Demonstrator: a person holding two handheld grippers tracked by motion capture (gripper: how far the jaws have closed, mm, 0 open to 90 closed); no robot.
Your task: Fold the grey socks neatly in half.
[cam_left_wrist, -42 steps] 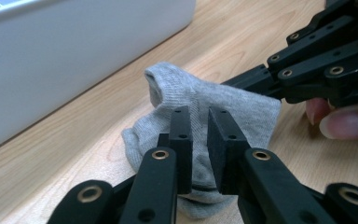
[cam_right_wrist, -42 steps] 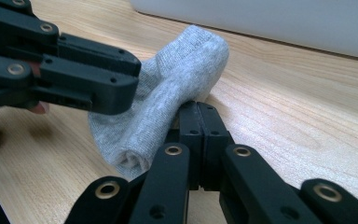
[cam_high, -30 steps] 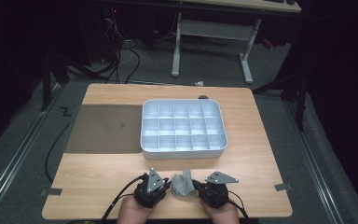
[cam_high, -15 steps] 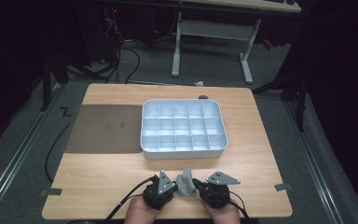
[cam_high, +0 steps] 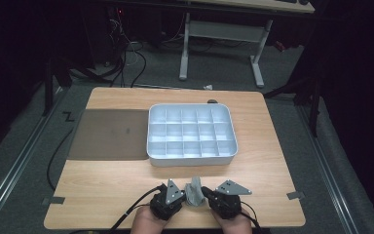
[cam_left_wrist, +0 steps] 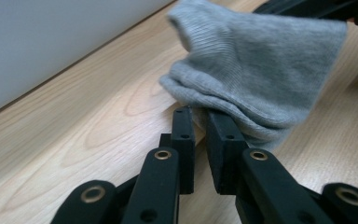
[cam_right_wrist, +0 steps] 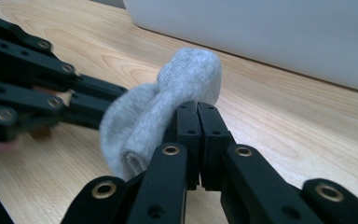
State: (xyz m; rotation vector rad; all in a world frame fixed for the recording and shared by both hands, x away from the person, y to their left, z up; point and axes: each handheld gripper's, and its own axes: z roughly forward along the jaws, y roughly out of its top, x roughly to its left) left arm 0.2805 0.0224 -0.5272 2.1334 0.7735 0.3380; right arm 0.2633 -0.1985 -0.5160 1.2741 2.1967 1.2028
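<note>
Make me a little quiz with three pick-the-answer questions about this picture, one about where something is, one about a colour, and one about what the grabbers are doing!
1. Where is the white tray with little boxes?
A. on the floor
B. on the table beyond the grippers
C. under the sock

2. What colour is the sock?
A. grey
B. red
C. green

3. What is the right gripper doing?
A. hanging wide open
B. lying in the tray
C. pinching the sock

Answers:
1. B, it sits mid-table, farther off than both hands.
2. A, the knit cloth is plain grey.
3. C, its jaws are closed against the cloth's edge; the left gripper nips it too.
</note>
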